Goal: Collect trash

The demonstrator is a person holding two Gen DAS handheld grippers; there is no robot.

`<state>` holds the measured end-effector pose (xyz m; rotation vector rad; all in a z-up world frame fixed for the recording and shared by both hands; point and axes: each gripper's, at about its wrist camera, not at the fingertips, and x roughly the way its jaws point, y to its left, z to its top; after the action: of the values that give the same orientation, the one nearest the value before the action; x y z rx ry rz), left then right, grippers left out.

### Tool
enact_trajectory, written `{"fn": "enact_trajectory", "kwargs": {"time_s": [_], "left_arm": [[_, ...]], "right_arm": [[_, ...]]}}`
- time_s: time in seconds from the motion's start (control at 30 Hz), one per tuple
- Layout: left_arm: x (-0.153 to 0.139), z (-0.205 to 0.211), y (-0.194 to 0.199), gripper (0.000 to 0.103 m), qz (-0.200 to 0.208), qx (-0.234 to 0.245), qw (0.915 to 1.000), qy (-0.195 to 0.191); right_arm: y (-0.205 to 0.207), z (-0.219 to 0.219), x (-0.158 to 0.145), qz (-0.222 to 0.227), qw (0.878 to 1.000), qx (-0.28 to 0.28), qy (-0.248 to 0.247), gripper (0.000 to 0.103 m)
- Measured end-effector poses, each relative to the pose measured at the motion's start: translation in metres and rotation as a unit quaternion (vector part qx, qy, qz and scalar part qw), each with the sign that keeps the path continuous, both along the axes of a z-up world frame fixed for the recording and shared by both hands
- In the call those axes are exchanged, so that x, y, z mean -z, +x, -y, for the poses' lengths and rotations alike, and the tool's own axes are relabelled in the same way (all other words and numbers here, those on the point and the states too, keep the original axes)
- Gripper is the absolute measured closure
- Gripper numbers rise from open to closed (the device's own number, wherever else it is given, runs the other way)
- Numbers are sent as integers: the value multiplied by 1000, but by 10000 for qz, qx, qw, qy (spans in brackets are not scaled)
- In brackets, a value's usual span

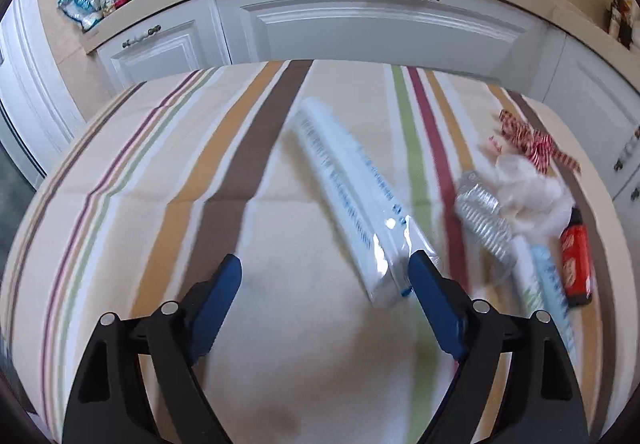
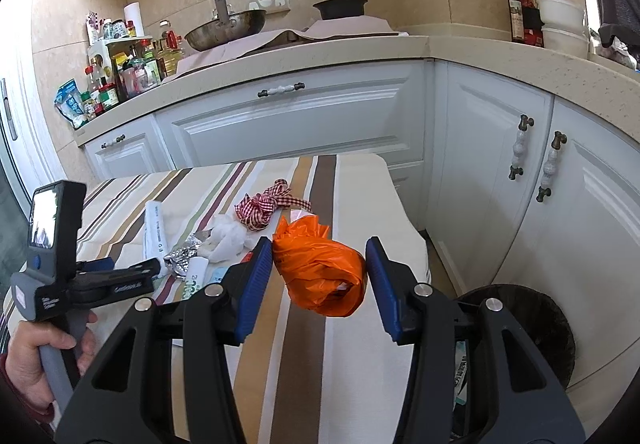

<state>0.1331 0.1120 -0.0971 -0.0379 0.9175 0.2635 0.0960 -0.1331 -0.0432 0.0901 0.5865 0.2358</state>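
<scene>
Trash: orange bag (image 2: 320,270) near desk's (image 2: 360,187) right edge, between spread fingers of right hand-held gripper (image 2: 319,272), not gripped. Left hand-held gripper (image 1: 325,276) released, by white box (image 1: 352,203). Step: reaching. Next: clench on bag, carry to bin (image 2: 536,328).

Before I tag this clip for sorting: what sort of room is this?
A home kitchen, most likely: a wok and a lidded pot on the counter, with condiment bottles crowded at one end.
</scene>
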Motion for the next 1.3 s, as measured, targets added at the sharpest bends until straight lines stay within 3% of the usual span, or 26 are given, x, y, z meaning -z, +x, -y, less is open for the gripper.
{"fn": "enact_trajectory", "kwargs": {"time_s": [0.1, 0.2, 0.3, 0.5, 0.57, 0.63, 0.8, 0.83, 1.3], "left_arm": [[-1, -7, -6, 20, -38, -54, 9998, 170], [-9, -12, -10, 20, 78, -82, 9999, -42], [-18, 0, -6, 20, 326, 159, 9993, 11], [-13, 14, 12, 22, 415, 498, 9975, 285], [-10, 12, 15, 38, 379, 507, 9977, 256], [-6, 9, 18, 46, 275, 507, 9982, 164], [-3, 7, 18, 53, 191, 563, 9982, -30], [-3, 7, 18, 59, 190, 573, 9982, -64], [-22, 4, -7, 62, 654, 497, 9966, -60]], "right_arm": [[-1, -3, -1, 7, 10000, -38, -11, 56], [-1, -6, -2, 19, 10000, -71, -17, 56], [0, -9, -1, 1, 10000, -92, -35, 56], [-1, -7, -2, -4, 10000, -58, -52, 56], [0, -7, -2, -9, 10000, -53, -64, 56], [0, -6, -2, -13, 10000, -54, -65, 56], [0, -7, -2, -12, 10000, -71, -52, 56], [0, -7, -1, -13, 10000, -75, -53, 56], [-6, -12, -1, 5, 9999, -107, -105, 56]]}}
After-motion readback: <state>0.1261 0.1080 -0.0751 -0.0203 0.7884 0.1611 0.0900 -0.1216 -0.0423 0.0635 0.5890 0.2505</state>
